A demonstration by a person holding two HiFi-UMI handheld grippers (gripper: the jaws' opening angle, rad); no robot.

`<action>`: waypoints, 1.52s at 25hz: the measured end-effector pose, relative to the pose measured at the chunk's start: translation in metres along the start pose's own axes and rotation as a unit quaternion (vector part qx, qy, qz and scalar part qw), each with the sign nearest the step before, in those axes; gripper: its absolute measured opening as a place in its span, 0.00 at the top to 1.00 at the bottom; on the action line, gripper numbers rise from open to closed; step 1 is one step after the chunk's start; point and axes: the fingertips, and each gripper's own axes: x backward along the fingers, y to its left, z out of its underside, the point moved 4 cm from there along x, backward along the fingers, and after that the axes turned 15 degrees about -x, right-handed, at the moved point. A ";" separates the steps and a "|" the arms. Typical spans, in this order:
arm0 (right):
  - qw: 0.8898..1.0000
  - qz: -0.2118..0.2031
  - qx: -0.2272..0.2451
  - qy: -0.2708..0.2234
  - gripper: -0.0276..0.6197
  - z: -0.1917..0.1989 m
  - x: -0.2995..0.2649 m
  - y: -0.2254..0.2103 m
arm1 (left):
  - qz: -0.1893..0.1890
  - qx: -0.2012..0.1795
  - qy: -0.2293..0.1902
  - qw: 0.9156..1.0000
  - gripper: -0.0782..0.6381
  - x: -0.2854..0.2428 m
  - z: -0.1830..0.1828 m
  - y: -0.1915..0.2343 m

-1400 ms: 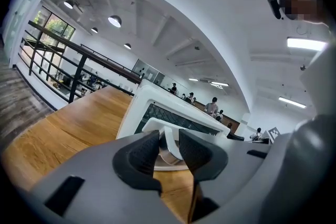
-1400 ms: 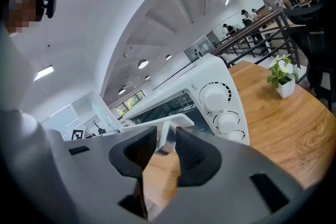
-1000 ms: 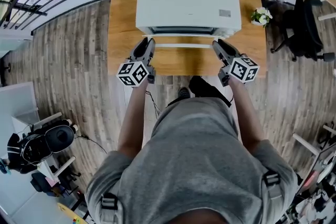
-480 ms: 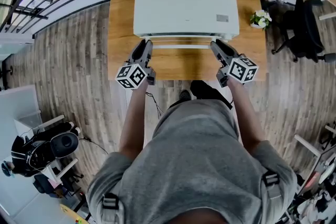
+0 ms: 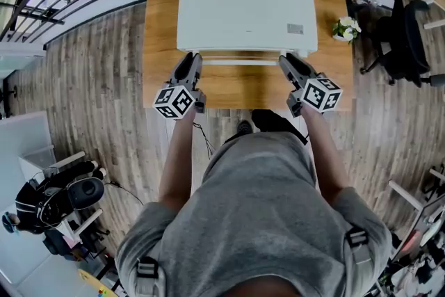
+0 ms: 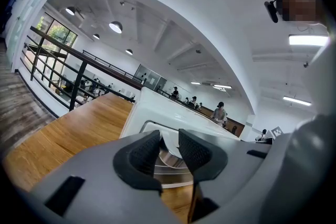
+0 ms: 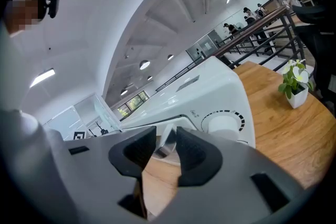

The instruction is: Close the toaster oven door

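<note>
Bright, even light from ceiling lamps [image 6: 116, 27]; the 2 gripper views bend strongly at their dark, vignetted edges.

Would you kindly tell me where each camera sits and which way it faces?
Head view: on the person's head, looking steeply down at the toaster oven on the table; torso, left gripper, right gripper show.
Left gripper view: on the left gripper, facing the oven's front; its open jaws show.
Right gripper view: on the right gripper, facing the oven's dial and a plant; open jaws show.
Shared: all see oven and table.
</note>
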 end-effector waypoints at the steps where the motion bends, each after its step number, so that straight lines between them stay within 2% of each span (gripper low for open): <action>1: 1.000 0.001 -0.001 0.000 0.76 0.000 0.000 0.000 | -0.001 -0.002 0.000 1.000 0.71 -0.001 0.000 0.000; 8: 1.000 0.011 0.002 0.003 0.76 -0.006 -0.003 0.001 | -0.004 -0.026 0.003 1.000 0.71 -0.005 -0.006 0.000; 16: 1.000 0.006 0.000 0.004 0.76 -0.005 -0.004 0.000 | -0.006 -0.025 -0.001 1.000 0.71 -0.005 -0.005 0.000; 23: 1.000 -0.001 0.014 -0.002 0.75 -0.006 -0.004 0.002 | -0.010 -0.054 0.004 0.998 0.71 -0.005 -0.009 -0.001; 25: 0.999 0.004 0.037 -0.004 0.75 -0.005 -0.003 0.004 | -0.014 -0.068 0.008 0.998 0.71 -0.005 -0.008 -0.002; 28: 0.995 0.017 0.102 -0.012 0.79 -0.004 0.001 0.007 | -0.017 -0.089 0.012 0.996 0.72 -0.002 -0.007 -0.007; 33: 0.975 0.029 0.222 -0.020 0.87 0.002 0.009 0.019 | -0.019 -0.081 0.010 0.996 0.72 0.005 -0.004 -0.010; 36: 0.971 0.030 0.238 -0.021 0.90 0.008 0.015 0.023 | -0.019 -0.097 0.014 0.995 0.74 0.013 -0.004 -0.014; 38: 0.971 0.036 0.236 -0.023 0.94 0.012 0.019 0.022 | -0.014 -0.103 0.016 0.995 0.79 0.019 -0.003 -0.019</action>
